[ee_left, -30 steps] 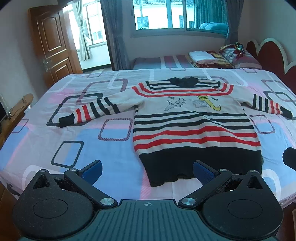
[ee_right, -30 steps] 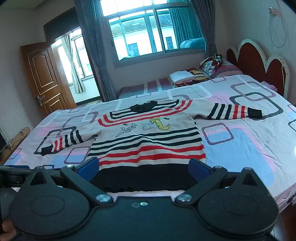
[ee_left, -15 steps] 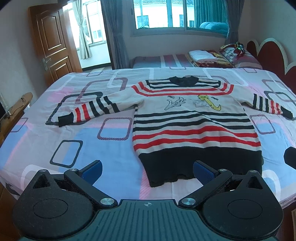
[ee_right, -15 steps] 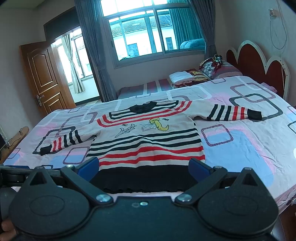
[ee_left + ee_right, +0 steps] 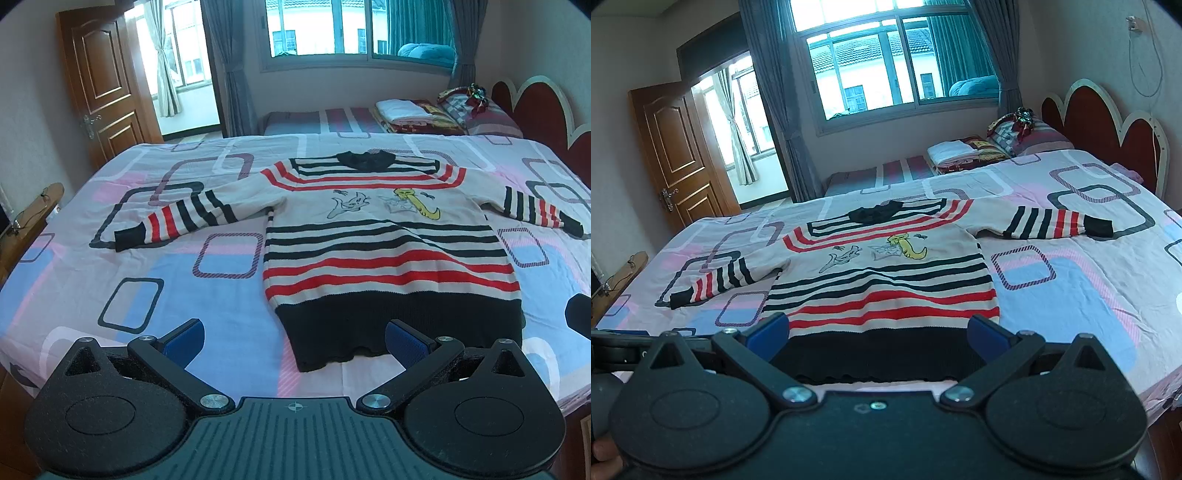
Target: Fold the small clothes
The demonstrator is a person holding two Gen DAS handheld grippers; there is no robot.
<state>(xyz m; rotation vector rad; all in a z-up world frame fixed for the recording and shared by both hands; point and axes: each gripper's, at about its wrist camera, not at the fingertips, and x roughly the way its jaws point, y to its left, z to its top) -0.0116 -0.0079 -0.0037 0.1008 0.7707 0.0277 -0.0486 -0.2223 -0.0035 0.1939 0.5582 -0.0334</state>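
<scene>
A small striped sweater lies flat and face up on the bed, both sleeves spread out, black hem nearest me, black collar at the far side. It is cream with red and black stripes and cartoon figures on the chest. My left gripper hovers open just before the hem's left corner, with nothing between its blue pads. My right gripper is open above the black hem, its pads as wide apart as the hem and not touching the cloth.
The bed sheet has pink and blue squares, with bare room on both sides of the sweater. Folded clothes and a pillow lie at the far end. A red headboard stands right, a wooden door left.
Both views have shifted only slightly; the sweater sits a little lower in the right wrist view. Both grippers stay open and the sweater has not moved.
</scene>
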